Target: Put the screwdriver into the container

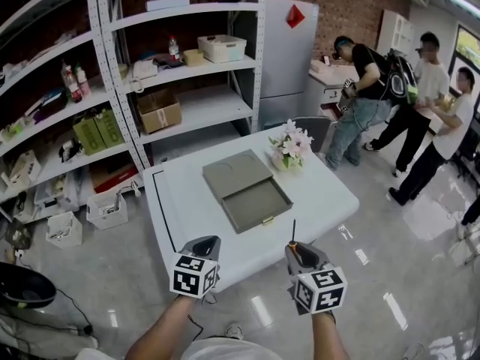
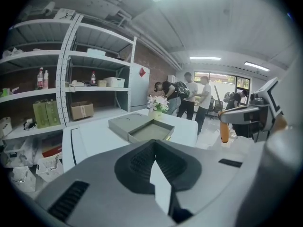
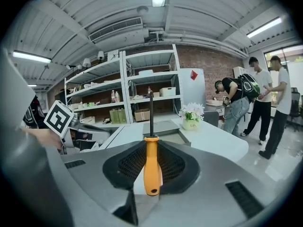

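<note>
Recording from the head view: both grippers are held off the near edge of the white bench (image 1: 322, 193), over the glossy floor (image 1: 420, 276)

- Right gripper (image 1: 295, 249): jaws clamped on the orange handle of the screwdriver (image 3: 151, 171). The dark shaft runs straight out past the jaw tips toward 12 o'clock, its tip over the near bench edge in the head view
- Left gripper (image 2: 154, 145): at 9 o'clock of the right one, apart from it. Jaws drawn together at the tips, nothing between them
- Container (image 1: 259, 201): grey, flat, lying mid-bench at 12 o'clock of the grippers. It is a sleeve with its tray drawn out toward 5 o'clock. The screwdriver is well apart from it, not touching
- Flower pot (image 1: 289, 150): on the bench at 1 o'clock of the container, just beside its far corner
- Shelving (image 1: 187, 66): grey metal racks at 10 to 11 o'clock beyond the bench, with boxes and bottles
- People (image 1: 409, 103): three stand at 2 o'clock, well apart from the bench
</note>
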